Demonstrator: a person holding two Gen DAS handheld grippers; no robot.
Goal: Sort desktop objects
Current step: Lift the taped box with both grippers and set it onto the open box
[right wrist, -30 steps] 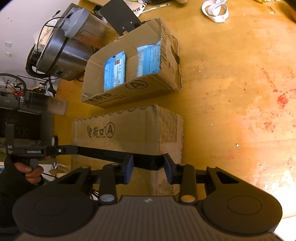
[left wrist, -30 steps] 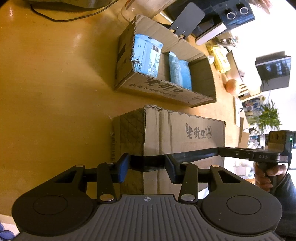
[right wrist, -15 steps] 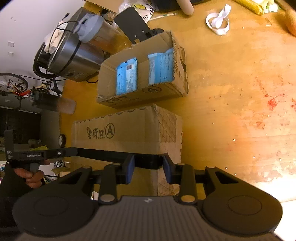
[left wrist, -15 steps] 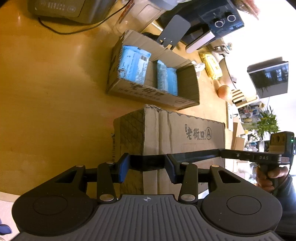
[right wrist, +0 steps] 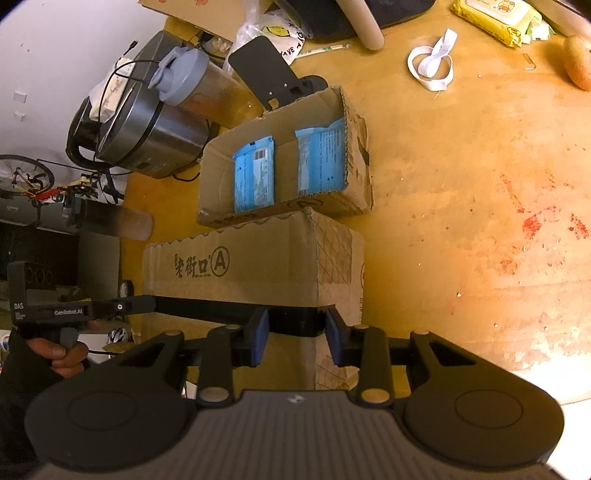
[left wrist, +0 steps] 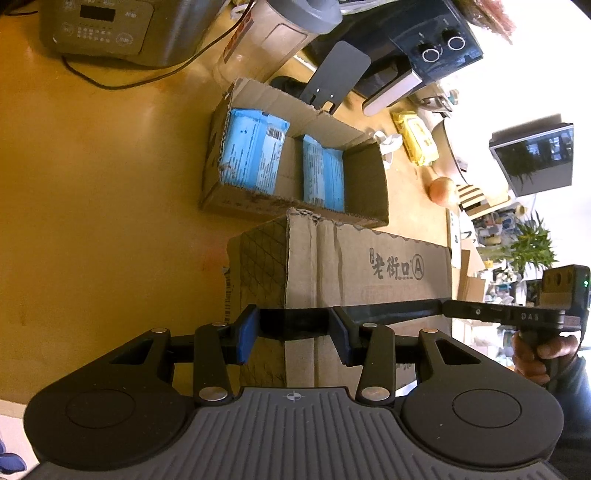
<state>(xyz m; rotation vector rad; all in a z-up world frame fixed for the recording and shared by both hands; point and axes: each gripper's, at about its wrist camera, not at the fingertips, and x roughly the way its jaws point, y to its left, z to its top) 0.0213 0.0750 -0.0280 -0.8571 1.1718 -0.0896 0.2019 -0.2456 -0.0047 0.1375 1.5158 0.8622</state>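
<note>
Corrugated brown cardboard is clenched in both sets of jaws: the printed box (left wrist: 351, 258), at lower centre, is gripped by the left gripper (left wrist: 291, 328) and the right gripper (right wrist: 293, 332). If it is pulled unevenly, its thin wall may be buckled or slipped, and the open carton (left wrist: 258, 199) of glossy blue packets (left wrist: 255, 151) just beyond may be struck.

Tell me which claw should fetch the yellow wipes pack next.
Right. The yellow wipes pack lies on the side of the right claw; the left claw is beyond the closed box. Both seem to grip that box, so free it first.
</note>
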